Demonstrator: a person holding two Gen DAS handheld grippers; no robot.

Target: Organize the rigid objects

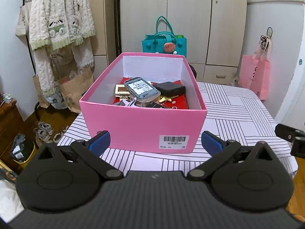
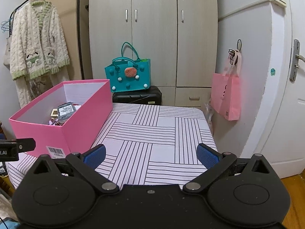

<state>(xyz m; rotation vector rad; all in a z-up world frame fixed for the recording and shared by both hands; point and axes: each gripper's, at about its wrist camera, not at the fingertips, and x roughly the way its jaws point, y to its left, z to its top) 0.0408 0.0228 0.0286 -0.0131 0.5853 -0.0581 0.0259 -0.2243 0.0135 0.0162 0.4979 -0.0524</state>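
Box first: open pink cardboard box [image 1: 143, 122] with white inner walls sits on the striped white-and-black cloth surface [image 1: 238, 110], toward its left side, a barcode label [image 1: 174, 142] on the near wall. Inside I see the rigid items piled together: a grey rounded-rectangle device [image 1: 141, 90] with a white printed label lying tilted on top, a flat black rectangular case [image 1: 169, 89] just beside it to the right, a cream rectangular frame piece [image 1: 122, 91] to the left, all resting over a red flat sheet [image 1: 177, 103]. Smaller metallic bits near the front of the pile are too jumbled for me to name.

My left tool [image 1: 155, 141] hovers just in front of the box's near wall, blue pads spread wide, released, holding nothing. My right tool [image 2: 151, 153] is over the bare striped cloth to the right of the box, pads likewise spread apart, empty. From the right wrist view the box [image 2: 63, 126] stands at left, the grey device [image 2: 65, 110] peeking over its rim.

Behind the surface: teal felt handbag [image 2: 129, 76] on a black hard case [image 2: 137, 97], pink paper bag [image 2: 226, 97] hanging on the wall, cream fleece robe [image 2: 38, 47] on a hanger.
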